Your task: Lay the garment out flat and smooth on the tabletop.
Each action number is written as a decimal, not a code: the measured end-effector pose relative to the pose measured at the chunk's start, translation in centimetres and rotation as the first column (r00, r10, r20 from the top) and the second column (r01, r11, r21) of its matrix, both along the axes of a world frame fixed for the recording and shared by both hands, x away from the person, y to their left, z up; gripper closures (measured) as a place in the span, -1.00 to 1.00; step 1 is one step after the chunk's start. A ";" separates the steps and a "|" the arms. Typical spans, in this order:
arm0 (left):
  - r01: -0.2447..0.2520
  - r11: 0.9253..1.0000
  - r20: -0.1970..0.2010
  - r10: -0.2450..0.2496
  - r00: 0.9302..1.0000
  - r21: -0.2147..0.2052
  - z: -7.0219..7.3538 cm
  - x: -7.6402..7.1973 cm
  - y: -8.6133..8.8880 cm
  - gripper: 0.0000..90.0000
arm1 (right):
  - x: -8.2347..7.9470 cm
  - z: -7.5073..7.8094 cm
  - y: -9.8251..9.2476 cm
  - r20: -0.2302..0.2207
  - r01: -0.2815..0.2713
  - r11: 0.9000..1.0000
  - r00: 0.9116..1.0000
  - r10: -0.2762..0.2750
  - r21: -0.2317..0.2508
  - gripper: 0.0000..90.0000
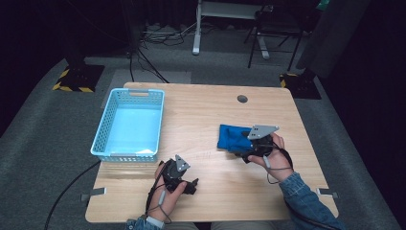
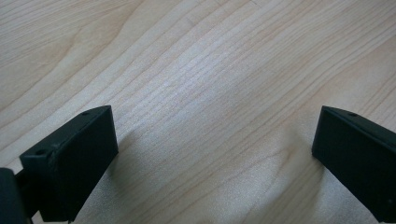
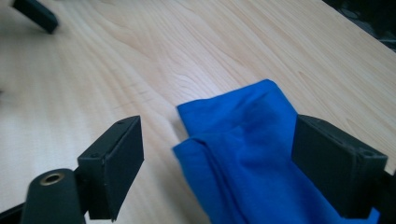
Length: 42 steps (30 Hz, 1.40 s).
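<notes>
The blue cloth [image 3: 247, 154] is lying folded between the spread, not-yet-pinching jaws of the right gripper [image 3: 215, 163] on the table [image 1: 201, 110], looking soft, light and limp, best pinched at its layered edge, while the left gripper [image 2: 210, 158] is gaping over bare wood.

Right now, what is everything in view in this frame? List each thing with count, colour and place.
cloth: one, blue, folded, right half of the table, between the right gripper's open jaws
basket: one, light blue plastic, left side of the table
table: one, light wood, with a round grey cable port near its far edge
floor: grey carpet, with cables and stand legs beyond the table
left gripper: one, black, open over bare wood near the table's front edge
right gripper: one, black, open, at the cloth
</notes>
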<state>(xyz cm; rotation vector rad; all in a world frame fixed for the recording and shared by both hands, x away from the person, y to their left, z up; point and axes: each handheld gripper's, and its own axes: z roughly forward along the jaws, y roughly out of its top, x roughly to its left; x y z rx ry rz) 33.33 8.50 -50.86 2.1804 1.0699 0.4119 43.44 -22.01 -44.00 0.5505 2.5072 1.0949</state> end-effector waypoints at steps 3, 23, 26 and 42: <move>0.000 1.000 0.000 0.000 1.000 0.000 0.0 0.0 0.0 -1.00 | 0.9 -0.9 0.3 -0.027 0.015 1.000 1.000 -0.016 -0.007 -0.57; 0.001 1.000 -0.001 -0.001 1.000 0.001 0.0 0.0 0.0 -1.00 | 0.5 0.3 0.5 0.057 0.005 1.000 0.998 -0.003 -0.030 0.82; 0.001 1.000 -0.001 -0.001 1.000 0.000 0.0 0.0 0.0 -1.00 | 0.2 1.2 -0.5 0.069 0.024 1.000 0.997 -0.024 0.005 0.82; 0.002 1.000 -0.001 -0.002 1.000 0.001 0.0 0.0 0.0 -1.00 | -0.8 3.7 -5.9 0.104 0.131 0.980 0.984 -0.147 0.147 0.80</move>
